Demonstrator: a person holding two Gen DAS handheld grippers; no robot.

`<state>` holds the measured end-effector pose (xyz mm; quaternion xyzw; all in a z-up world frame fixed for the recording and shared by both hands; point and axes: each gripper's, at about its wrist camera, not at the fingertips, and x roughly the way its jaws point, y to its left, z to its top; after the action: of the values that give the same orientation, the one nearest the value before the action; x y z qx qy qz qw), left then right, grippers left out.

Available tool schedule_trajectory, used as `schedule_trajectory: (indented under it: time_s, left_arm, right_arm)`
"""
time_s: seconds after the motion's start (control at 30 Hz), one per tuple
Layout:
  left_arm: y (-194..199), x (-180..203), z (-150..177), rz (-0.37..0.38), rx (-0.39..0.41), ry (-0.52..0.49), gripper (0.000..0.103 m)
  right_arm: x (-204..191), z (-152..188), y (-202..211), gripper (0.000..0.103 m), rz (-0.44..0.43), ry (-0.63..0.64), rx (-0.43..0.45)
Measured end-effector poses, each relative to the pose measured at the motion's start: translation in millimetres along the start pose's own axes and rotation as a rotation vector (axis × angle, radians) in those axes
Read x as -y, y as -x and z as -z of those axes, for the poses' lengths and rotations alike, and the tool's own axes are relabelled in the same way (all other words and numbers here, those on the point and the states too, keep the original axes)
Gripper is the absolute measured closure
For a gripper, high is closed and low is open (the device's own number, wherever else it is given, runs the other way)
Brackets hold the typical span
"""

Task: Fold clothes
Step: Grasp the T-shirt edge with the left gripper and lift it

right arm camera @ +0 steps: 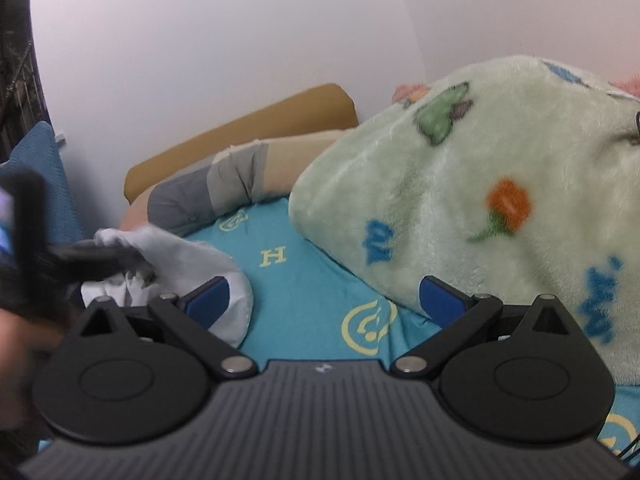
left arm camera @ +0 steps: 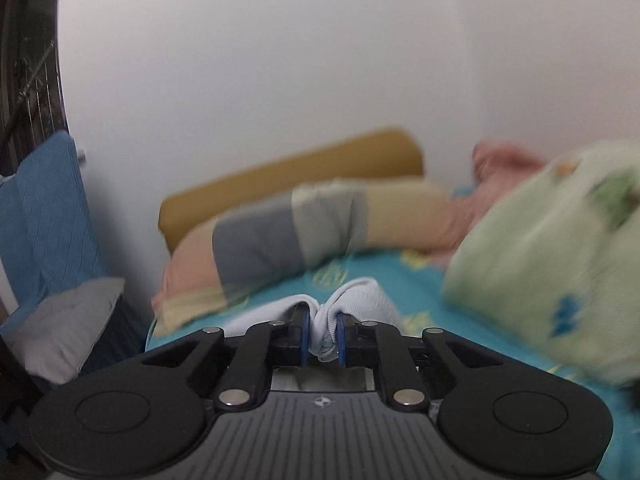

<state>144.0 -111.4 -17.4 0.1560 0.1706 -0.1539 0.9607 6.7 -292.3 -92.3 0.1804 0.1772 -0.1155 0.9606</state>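
A pale blue-white garment [left arm camera: 360, 294] lies bunched on the turquoise bed sheet [left arm camera: 424, 284]. My left gripper [left arm camera: 322, 334] is shut on a fold of it, the cloth pinched between the blue pads. In the right wrist view the same garment [right arm camera: 188, 264] sits at the left, with the blurred left gripper [right arm camera: 92, 256] clamped on its near side. My right gripper [right arm camera: 324, 300] hangs open just above the sheet [right arm camera: 304, 280], nothing between its fingers; its left fingertip overlaps the garment's edge.
A fluffy green blanket [right arm camera: 480, 200] with printed shapes is heaped on the right of the bed. Pillows [left arm camera: 288, 232] and a mustard bolster [left arm camera: 288, 180] lie against the white wall. A blue cushion [left arm camera: 44, 216] and a grey one [left arm camera: 68, 328] stand at the left.
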Motion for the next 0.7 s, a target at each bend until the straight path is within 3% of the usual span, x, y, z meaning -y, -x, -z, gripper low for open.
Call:
schedule_trajectory:
  time_s: [0.1,0.33,0.47,0.7]
  left_arm:
    - [56,-2,-13,0.051,0.053,0.031,0.089]
    - [148,-4,9,0.132,0.133,0.129,0.089]
    - [175,-16,19,0.174,0.170,0.220,0.089]
    - [189,-63,30,0.209,0.219,0.408,0.089]
  right_arm:
    - [-3,-2,7,0.000,-0.021,0.009,0.036]
    - [-13,6,39,0.000,-0.121,0.029,0.004]
    - [-23,12,57,0.000,-0.197,0.054,-0.026]
    - [-95,54,49,0.000,-0.388,0.293,-0.122]
